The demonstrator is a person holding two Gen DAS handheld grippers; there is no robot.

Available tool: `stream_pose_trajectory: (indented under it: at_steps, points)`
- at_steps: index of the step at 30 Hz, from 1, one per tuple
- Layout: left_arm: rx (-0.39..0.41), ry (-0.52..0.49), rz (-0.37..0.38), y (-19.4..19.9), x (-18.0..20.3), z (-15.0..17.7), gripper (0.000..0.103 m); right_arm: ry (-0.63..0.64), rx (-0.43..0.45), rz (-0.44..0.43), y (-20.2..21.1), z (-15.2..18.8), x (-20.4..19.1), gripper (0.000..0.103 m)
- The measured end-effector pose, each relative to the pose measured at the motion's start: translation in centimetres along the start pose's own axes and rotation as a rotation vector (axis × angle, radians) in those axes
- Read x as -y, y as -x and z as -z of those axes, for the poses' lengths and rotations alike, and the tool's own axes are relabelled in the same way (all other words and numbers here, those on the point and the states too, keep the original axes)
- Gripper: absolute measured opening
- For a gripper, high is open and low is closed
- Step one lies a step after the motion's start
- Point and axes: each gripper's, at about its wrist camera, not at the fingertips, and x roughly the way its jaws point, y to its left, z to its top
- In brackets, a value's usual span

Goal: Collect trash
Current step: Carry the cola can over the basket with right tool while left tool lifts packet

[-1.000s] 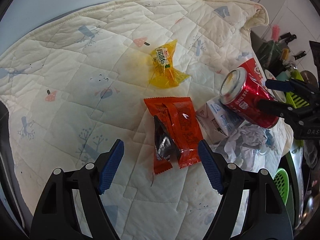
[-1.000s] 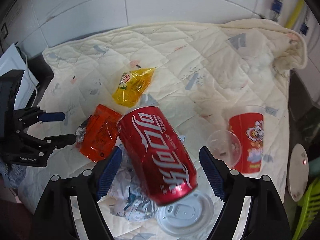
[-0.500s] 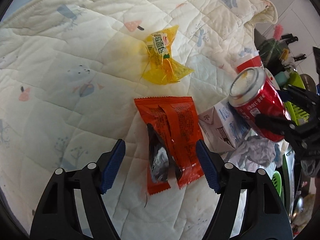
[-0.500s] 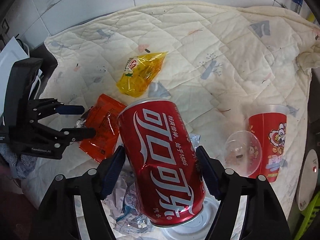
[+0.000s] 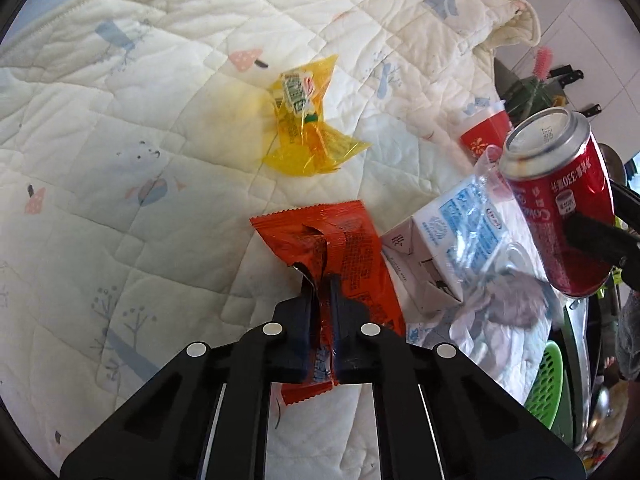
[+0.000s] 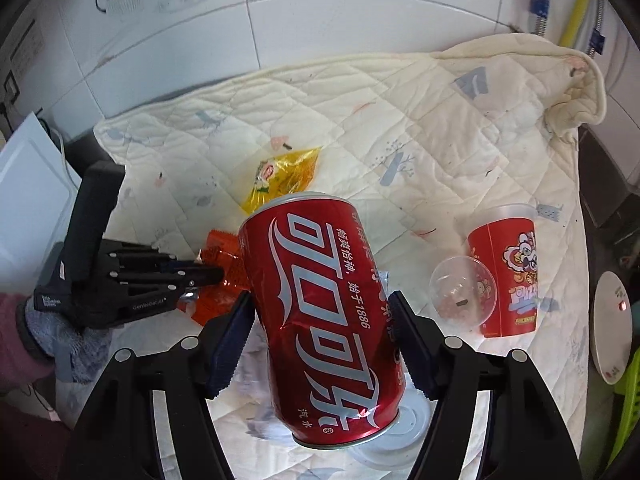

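My left gripper (image 5: 320,285) is shut on the near end of an orange snack wrapper (image 5: 348,240), which lies on the cream quilt (image 5: 120,160). In the right wrist view the same gripper (image 6: 216,274) pinches that wrapper (image 6: 224,268) at the left. My right gripper (image 6: 320,300) has a red cola can (image 6: 320,312) between its blue pads; the jaws are closing on it and the can hangs tilted above the quilt. The can (image 5: 560,208) also shows at the right of the left wrist view. A yellow candy wrapper (image 5: 308,128) lies farther back.
A white and blue milk carton (image 5: 440,248) and crumpled paper (image 5: 500,320) lie beside the orange wrapper. A red printed cup (image 6: 508,272) and a clear dome lid (image 6: 462,292) rest at the right. A green basket (image 5: 548,380) and a white plate (image 6: 612,328) sit off the quilt's right edge.
The left gripper's jaws came down around the orange wrapper and snapped shut on it. The right gripper's jaws narrowed on the can, and the can rose and tilted more upright.
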Motion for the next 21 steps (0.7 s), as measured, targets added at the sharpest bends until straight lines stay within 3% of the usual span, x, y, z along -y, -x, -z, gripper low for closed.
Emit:
stream_pose_trajectory:
  at_steps: [9,21]
  points:
    - [0.085,-0.039,-0.022,4.1,1.1,0.4,0.002,-0.108,0.102,0.025,4.5,1.8,0.2,0.066]
    - [0.161,-0.111,0.036,9.5,5.3,2.4,0.002,-0.252,0.18,0.075,10.4,9.8,0.7,0.066]
